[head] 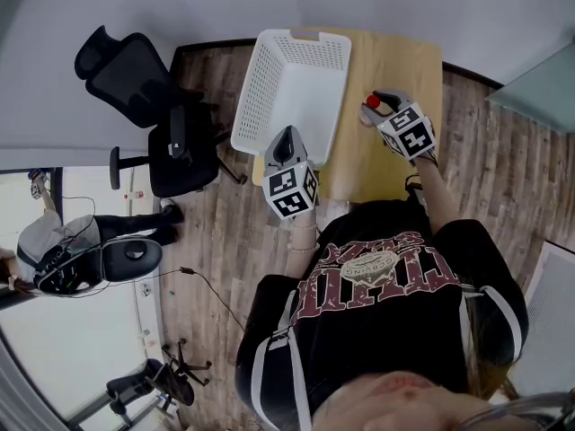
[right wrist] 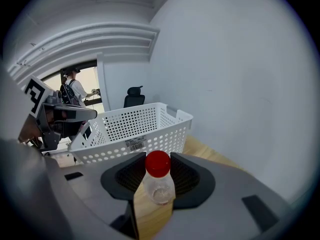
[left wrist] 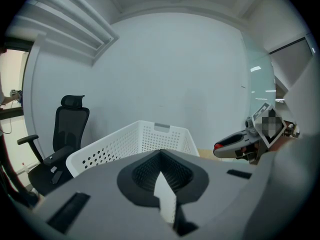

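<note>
A small clear bottle with a red cap [right wrist: 159,176] sits upright between the jaws of my right gripper [right wrist: 159,184], which is shut on it above the wooden table [right wrist: 200,149]. In the head view the bottle [head: 371,104] is at the table's right half, right of a white perforated basket [head: 292,83]. My left gripper [head: 287,135] hovers at the basket's near rim, shut and holding nothing. In the left gripper view, that gripper [left wrist: 161,173] points over the basket [left wrist: 135,141], with the right gripper [left wrist: 235,143] to its right.
A black office chair [head: 153,106] stands left of the table on the wood floor. A person [head: 54,241] sits at the far left beside another chair [head: 130,257]. A cable [head: 211,290] runs across the floor. A grey wall lies beyond the table.
</note>
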Available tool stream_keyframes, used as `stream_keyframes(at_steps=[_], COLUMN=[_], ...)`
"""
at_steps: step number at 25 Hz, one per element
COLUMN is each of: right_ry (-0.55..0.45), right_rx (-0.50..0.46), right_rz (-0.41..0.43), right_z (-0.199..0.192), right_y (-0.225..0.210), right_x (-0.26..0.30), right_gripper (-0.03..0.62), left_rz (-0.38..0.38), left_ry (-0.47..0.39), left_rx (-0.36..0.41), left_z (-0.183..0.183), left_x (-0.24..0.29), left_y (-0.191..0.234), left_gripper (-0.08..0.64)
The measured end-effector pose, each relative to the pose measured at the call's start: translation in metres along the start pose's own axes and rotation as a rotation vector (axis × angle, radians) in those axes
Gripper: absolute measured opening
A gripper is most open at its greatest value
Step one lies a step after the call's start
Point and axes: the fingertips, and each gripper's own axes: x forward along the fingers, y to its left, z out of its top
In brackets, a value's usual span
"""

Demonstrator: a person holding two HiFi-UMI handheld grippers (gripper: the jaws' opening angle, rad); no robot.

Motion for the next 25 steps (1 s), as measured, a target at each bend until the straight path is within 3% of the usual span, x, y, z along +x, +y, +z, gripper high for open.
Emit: stream_keyframes(at_steps=[13, 25], right_ry=[-0.031, -0.135], right_rx=[0.015, 0.041], right_rz=[-0.017, -0.009], right_z=[0.005, 0.033], right_y=[-0.002, 0.003], right_x=[-0.005, -0.027], right_gripper=[0.164, 0.164], left_rz=[0.017, 0.013], left_ry=[0.009, 0.002], left_rx=[0.052, 0.037], left_z=[-0.001, 0.0], left_x=[0.002, 0.0], left_y=[-0.004, -0.003], left_gripper=[0.048, 0.048])
